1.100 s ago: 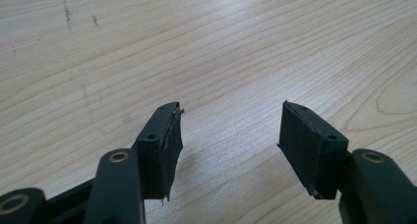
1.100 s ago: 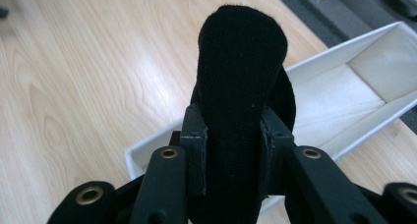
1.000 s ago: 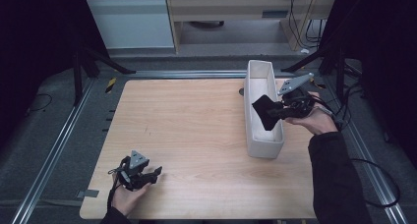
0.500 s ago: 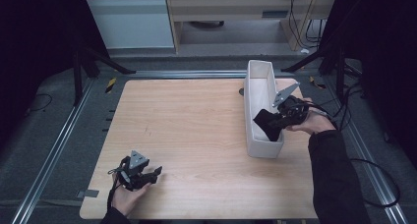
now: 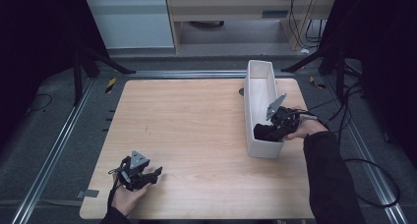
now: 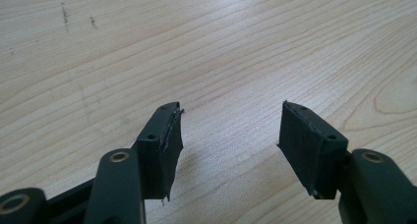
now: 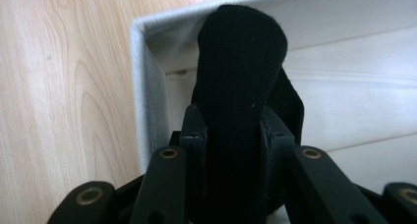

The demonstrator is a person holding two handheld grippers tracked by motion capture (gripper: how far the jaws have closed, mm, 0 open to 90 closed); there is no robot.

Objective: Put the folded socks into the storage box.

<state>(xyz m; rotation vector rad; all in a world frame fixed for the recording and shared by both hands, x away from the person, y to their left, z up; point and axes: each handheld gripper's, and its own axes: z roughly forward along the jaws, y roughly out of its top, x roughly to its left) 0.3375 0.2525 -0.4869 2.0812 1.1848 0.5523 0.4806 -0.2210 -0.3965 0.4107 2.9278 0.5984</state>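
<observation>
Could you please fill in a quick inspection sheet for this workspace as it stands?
Surface: light wooden table, a few faint dark marks, otherwise bare.
Job's things: long white bin on the table's right side; rolled black cloth at the bin's near end, inside its corner.
Clutter: nothing seen on the table.
Grippers: right gripper shut on the black cloth at the bin; left gripper open, empty, low over the table's near left corner.
Cables: a cable trails from the right gripper over the floor to the right.
Surroundings: dark floor, metal rails, white cabinet behind.
</observation>
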